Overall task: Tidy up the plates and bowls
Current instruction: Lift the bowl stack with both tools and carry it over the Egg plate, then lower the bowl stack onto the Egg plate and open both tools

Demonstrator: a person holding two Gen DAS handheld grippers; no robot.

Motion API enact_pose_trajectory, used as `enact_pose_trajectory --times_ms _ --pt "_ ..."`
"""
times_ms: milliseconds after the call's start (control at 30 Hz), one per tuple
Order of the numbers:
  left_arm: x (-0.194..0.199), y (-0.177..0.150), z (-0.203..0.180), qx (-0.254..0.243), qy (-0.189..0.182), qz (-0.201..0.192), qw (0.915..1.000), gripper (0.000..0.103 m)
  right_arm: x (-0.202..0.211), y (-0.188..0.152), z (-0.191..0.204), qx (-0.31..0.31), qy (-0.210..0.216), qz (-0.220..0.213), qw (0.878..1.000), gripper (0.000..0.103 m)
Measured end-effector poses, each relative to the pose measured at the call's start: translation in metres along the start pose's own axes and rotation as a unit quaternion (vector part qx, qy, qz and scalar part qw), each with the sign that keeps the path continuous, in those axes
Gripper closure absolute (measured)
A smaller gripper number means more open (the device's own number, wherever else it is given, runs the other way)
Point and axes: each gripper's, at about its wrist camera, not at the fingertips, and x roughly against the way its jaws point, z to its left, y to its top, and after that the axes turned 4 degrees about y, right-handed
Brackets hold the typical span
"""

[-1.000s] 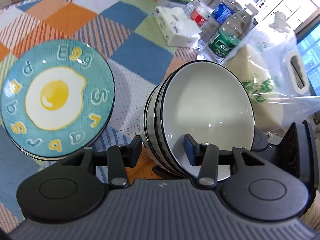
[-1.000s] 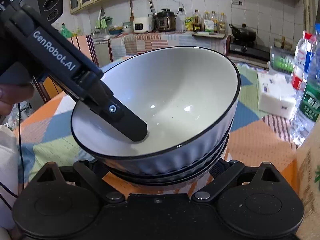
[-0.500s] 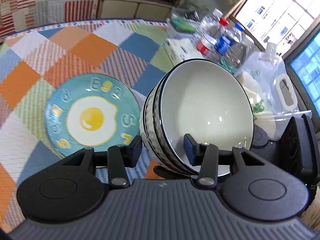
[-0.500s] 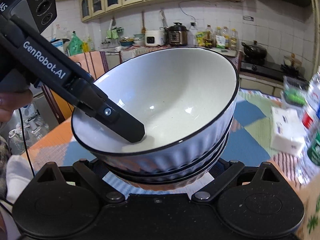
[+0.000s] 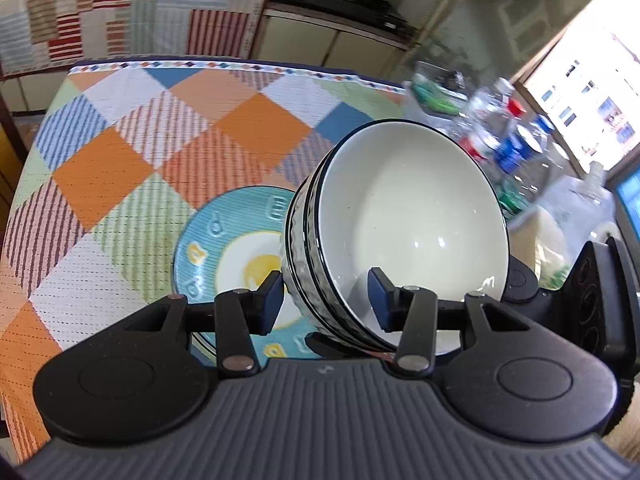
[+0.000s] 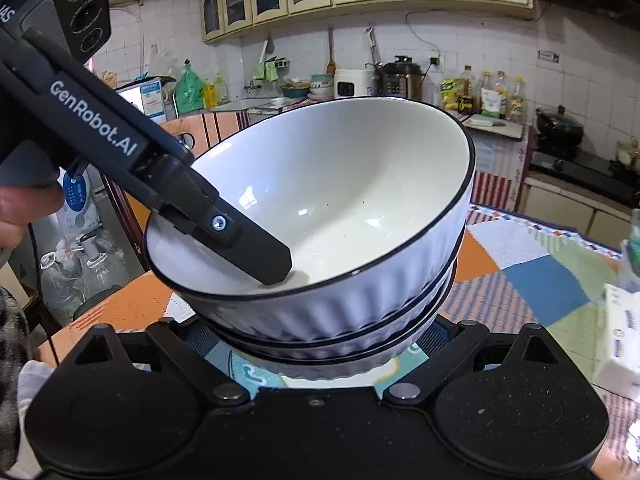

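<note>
Stack of white bowls (image 5: pixel 404 236) held tilted above the egg plate (image 5: pixel 224 256).

Left tool (image 5: pixel 326 300) clamped the stack's near wall, one pad inside the top bowl, one outside against the ribbing. Right tool (image 6: pixel 316 340) cradled the stack's base; its fingertips lay hidden under the bowls, so I could not tell whether it gripped or only flanked. Bowls covered the plate's right part; its raised lettering was cut off and unreadable. "GenRobot.AI" read clearly on the left tool in the right wrist view. Bottles (image 5: pixel 504 140) on the chequered worktop (image 5: pixel 120 152) were blurred, labels illegible; tissue pack (image 6: pixel 620 340) print too small.
</note>
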Motion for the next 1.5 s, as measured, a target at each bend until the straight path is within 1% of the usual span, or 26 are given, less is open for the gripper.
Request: enact_pose_trajectory --times_ms 267,467,667,800,833,900,1000,1200,1333,1400,1433,1500 --pt "-0.043 -0.007 0.032 0.029 0.013 0.017 0.9994 0.059 -0.042 -0.016 -0.005 -0.008 0.015 0.029 0.999 0.005" --pt "-0.064 -0.009 0.045 0.038 0.029 0.024 0.9986 0.059 -0.067 -0.02 -0.004 -0.019 0.018 0.047 0.999 0.005" --pt "-0.078 -0.013 0.053 0.046 0.029 0.035 0.9979 0.059 -0.078 -0.026 0.0 -0.021 0.009 0.062 0.998 0.005" --pt "-0.088 -0.017 0.053 0.047 0.034 0.047 0.9973 0.059 -0.081 -0.031 0.002 -0.002 -0.004 0.074 0.997 0.005" --pt "-0.09 -0.018 0.053 0.046 0.036 0.047 0.9972 0.059 -0.082 -0.032 0.001 -0.007 -0.003 0.08 0.997 0.005" --pt "-0.09 -0.02 0.049 0.037 0.037 0.041 0.9978 0.059 -0.082 -0.033 -0.003 -0.025 -0.001 0.081 0.996 0.005" --pt "-0.091 -0.022 0.045 0.03 0.046 0.039 0.9977 0.059 -0.082 -0.037 0.001 -0.012 -0.013 0.082 0.996 0.005" --pt "-0.091 -0.024 0.046 0.051 0.047 0.027 0.9972 0.059 -0.081 -0.038 0.001 -0.024 -0.022 0.08 0.996 0.005" --pt "-0.084 -0.033 0.037 0.04 0.079 0.001 0.996 0.059 -0.075 -0.038 0.003 -0.044 -0.036 0.095 0.994 0.006" --pt "-0.076 -0.037 0.035 0.041 0.088 -0.009 0.9952 0.058 -0.067 -0.037 0.007 -0.044 -0.055 0.107 0.992 0.007" --pt "-0.071 -0.039 0.033 0.039 0.089 -0.016 0.9951 0.056 -0.061 -0.036 0.008 -0.045 -0.054 0.106 0.992 0.007" --pt "-0.058 -0.042 0.03 0.035 0.097 -0.027 0.9943 0.055 -0.044 -0.034 0.01 -0.049 -0.046 0.101 0.993 0.007"
